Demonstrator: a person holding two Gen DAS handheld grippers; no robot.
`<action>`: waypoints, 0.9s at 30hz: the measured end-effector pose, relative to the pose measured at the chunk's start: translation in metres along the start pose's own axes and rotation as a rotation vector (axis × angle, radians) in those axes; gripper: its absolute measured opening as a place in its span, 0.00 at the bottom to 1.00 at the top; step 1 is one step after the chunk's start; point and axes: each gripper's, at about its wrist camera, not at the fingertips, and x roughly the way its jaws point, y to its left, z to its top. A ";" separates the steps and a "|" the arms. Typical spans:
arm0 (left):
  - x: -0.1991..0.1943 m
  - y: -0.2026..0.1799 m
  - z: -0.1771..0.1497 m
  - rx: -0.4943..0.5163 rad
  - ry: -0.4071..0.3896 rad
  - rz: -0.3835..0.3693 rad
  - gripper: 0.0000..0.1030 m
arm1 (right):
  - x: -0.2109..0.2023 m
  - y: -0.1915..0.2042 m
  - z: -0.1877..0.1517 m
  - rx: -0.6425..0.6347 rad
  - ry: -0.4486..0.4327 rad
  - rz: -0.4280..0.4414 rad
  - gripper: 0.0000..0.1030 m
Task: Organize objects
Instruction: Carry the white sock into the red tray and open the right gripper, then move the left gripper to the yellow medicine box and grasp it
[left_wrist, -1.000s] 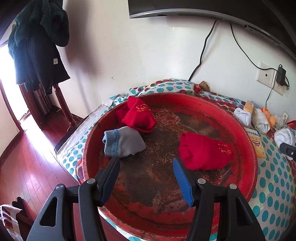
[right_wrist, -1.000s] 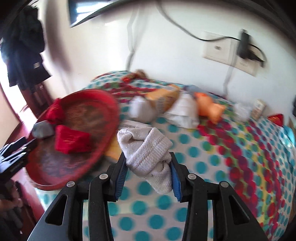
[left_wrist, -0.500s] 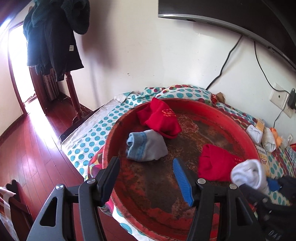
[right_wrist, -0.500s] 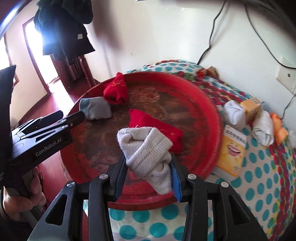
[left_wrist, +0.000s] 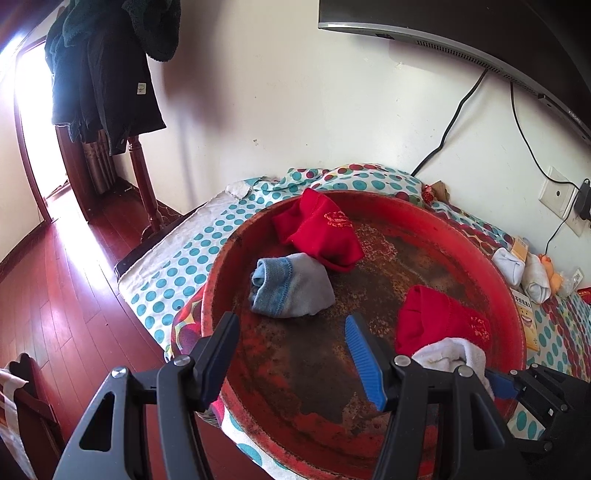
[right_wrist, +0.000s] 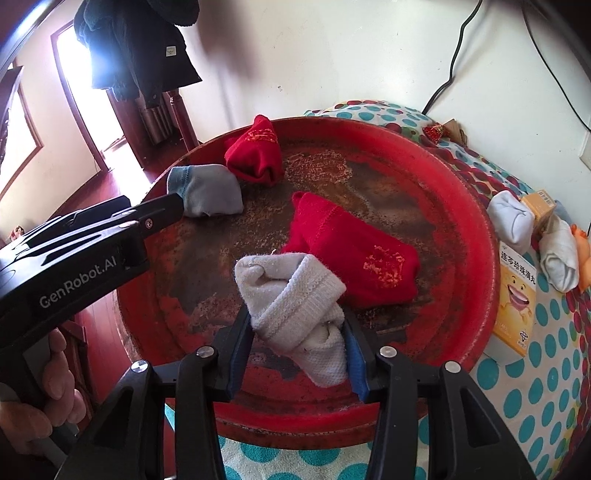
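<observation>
Home, looks like a bedroom/living room. Dark coats (left_wrist: 107, 74) hung on a wooden stand (left_wrist: 142, 177), red wood floor (left_wrist: 55, 288), sunlit doorway (left_wrist: 33, 122), wall-mounted TV (left_wrist: 480, 29) with cables to a socket (left_wrist: 559, 197), polka-dot cloth (left_wrist: 184, 258) with rolled socks in a red tray (left_wrist: 495, 273).

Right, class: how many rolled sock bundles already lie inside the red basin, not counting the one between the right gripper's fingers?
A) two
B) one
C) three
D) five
C: in the red basin lie a grey-blue bundle, a red bundle at the far rim and a second red bundle nearer the middle.
</observation>
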 end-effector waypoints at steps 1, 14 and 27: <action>0.001 0.000 0.000 -0.004 0.003 -0.003 0.60 | 0.001 0.003 0.005 0.002 -0.004 -0.001 0.48; -0.006 -0.027 -0.007 0.095 -0.008 -0.074 0.59 | -0.039 -0.008 0.024 0.076 -0.158 -0.097 0.64; -0.071 -0.135 -0.052 0.449 -0.111 -0.468 0.75 | -0.114 -0.139 -0.057 0.359 -0.188 -0.368 0.70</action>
